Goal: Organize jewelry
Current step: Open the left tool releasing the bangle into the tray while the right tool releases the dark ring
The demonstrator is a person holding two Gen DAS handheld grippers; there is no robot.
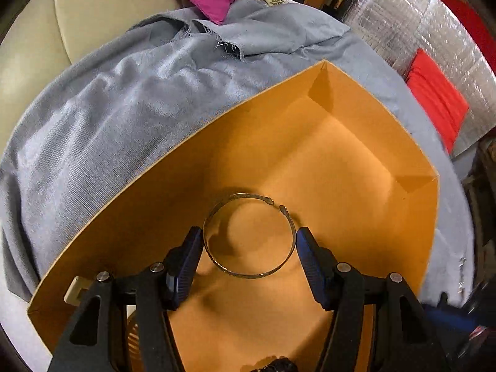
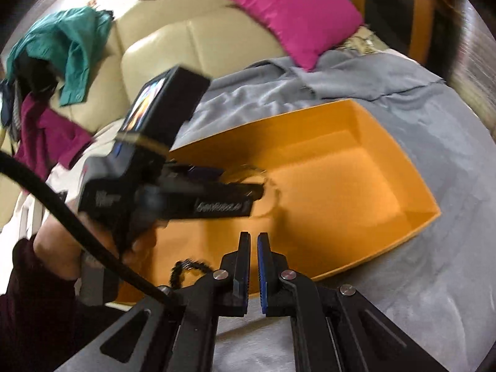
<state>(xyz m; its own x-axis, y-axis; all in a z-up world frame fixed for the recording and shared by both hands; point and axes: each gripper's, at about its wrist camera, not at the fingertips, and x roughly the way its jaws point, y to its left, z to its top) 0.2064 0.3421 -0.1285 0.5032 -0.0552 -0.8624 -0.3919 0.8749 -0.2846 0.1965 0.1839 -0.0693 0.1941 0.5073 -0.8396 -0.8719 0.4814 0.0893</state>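
An open orange box (image 1: 356,142) lies on a grey cloth. My left gripper (image 1: 249,235) reaches down into it, its blue pads pressing the two sides of a thin metal bangle (image 1: 251,276). The bangle hangs a little above the box floor and casts a shadow there. In the right wrist view the box (image 2: 356,186) is ahead, with the left gripper (image 2: 260,186) and the bangle (image 2: 248,167) blurred inside it. My right gripper (image 2: 253,238) is shut with nothing in it, over the box's near rim. A black beaded piece (image 2: 186,266) lies in the box's near left part.
The grey cloth (image 1: 124,117) covers the surface around the box. Behind it are a cream sofa (image 2: 173,40), a pink cushion (image 2: 288,9) and teal and magenta clothes (image 2: 71,46). A red cloth (image 1: 434,99) and silver foil wrap (image 1: 403,21) lie far right. A hand (image 2: 55,248) holds the left tool.
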